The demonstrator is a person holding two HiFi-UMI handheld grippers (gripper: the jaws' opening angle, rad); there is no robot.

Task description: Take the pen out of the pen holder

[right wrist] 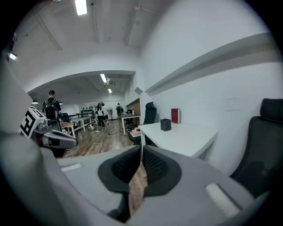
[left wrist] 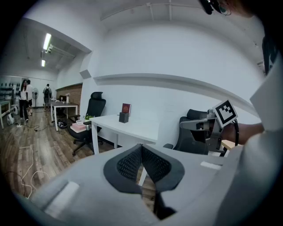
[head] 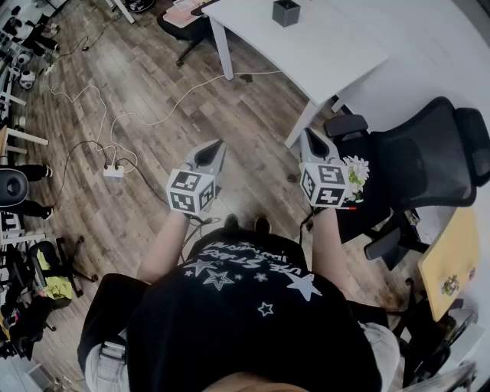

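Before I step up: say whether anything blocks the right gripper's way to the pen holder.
Nothing visible does. Between the right gripper and the pen holder lie only open floor and bare white table; the black chair stands off to the right.

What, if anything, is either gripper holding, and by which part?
Nothing. The left gripper and right gripper both have jaws together and empty; the pen holder stands untouched on the white table.

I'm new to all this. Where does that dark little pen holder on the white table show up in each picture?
Head view: pen holder at the top edge, right of centre.
Left gripper view: pen holder just left of centre, mid-height.
Right gripper view: pen holder just right of centre, mid-height.
Shared landmark: the white table it stands on.
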